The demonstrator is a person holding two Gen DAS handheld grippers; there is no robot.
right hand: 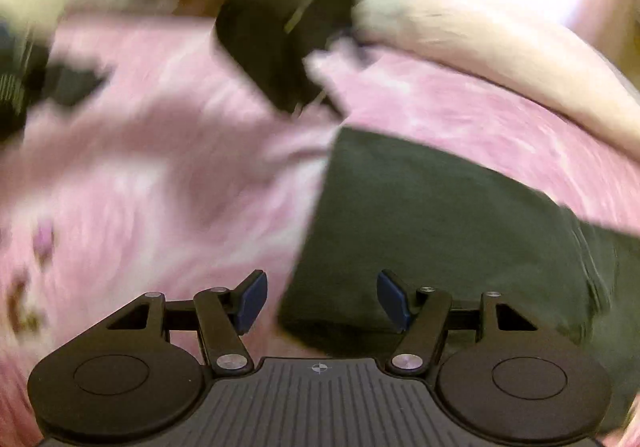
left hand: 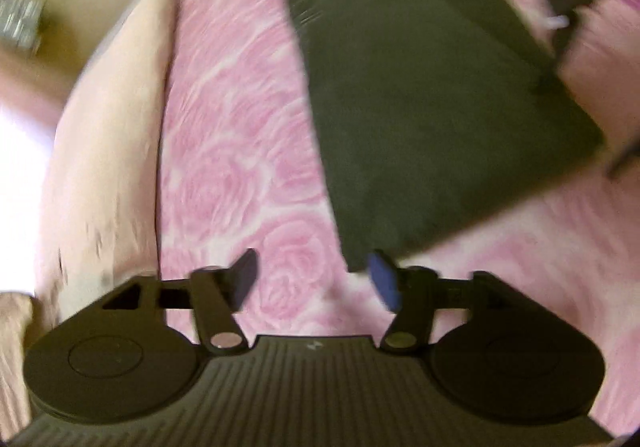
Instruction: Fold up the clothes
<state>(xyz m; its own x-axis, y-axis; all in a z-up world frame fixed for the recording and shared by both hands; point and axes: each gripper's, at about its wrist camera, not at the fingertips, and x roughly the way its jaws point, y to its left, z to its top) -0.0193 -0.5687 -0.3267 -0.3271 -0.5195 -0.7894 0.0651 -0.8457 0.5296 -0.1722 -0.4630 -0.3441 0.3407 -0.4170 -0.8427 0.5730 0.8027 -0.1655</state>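
In the left wrist view, the left gripper [left hand: 314, 283] stands wide with nothing between its pads. The dark green folded garment [left hand: 420, 107] lies ahead and to its right on the pink rose-patterned bedspread [left hand: 232, 135], its long axis running away from the gripper; one near corner sits just beside the right-hand pad. A peach pillow [left hand: 108, 135] lines the bed's left edge.

In the right wrist view, the right gripper [right hand: 322, 299] is likewise spread and empty, hovering at the garment's [right hand: 440, 223] near corner. The view is blurred.

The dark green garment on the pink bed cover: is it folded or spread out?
Folded: the dark green garment lies as a flat, compact rectangle with straight edges on the pink bed cover.
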